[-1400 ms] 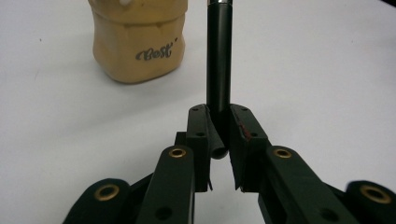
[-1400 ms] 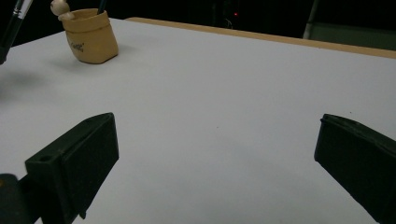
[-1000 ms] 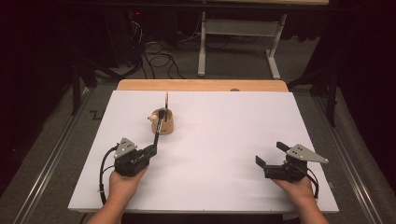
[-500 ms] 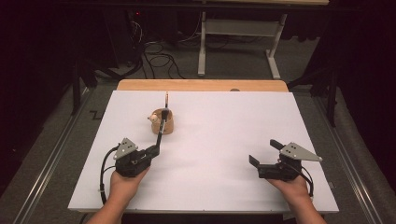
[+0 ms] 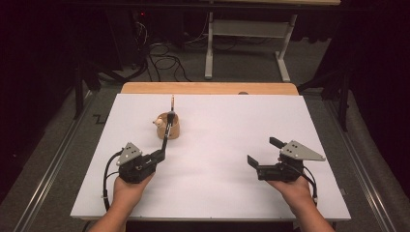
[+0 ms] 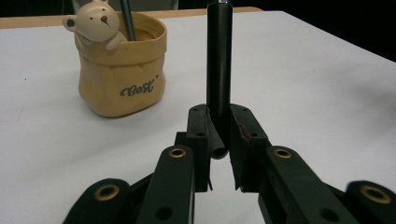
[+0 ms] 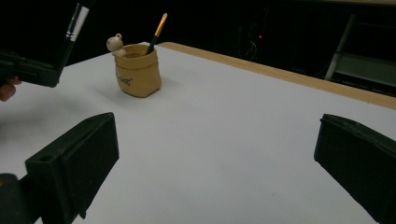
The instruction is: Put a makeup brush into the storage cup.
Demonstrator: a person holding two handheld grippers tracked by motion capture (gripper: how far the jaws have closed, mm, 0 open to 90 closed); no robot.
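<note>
A: Which step is this, would you say?

B: A carry, I think. The left tongs point(image 5: 161, 153) are clamped on the butt end of a black brush point(image 6: 218, 70), low in the left gripper view. In the high view the brush slants up from them toward the pot point(image 5: 168, 126), left of centre on the white surface point(image 5: 222, 193). Its tip looks to be over or just beside the pot's mouth; I can't tell which.

A: So the brush goes into the pot?

B: That's my reading. A second brush point(image 7: 157, 31) with an orange end already stands in the pot, leaning toward the upper middle of the right gripper view.

A: What does the next move call for?

B: Tipping the held brush more upright, getting its far end over the opening, then lowering it before the tongs let go. The mouth is small, so the aim has to be good.

A: Anything in the way?

B: The little bear point(image 6: 95, 23) on the pot's rim, at the upper left of the left gripper view, and the standing brush beside it. Either could be knocked. The pot looks light and may tip if pushed sideways.

A: And the other hand?

B: The right tongs point(image 5: 265, 153) stand wide apart, holding nothing, at lower right of the high view, well away from the pot. A wooden strip point(image 5: 208, 88) borders the surface's far edge, clear of the work.
</note>
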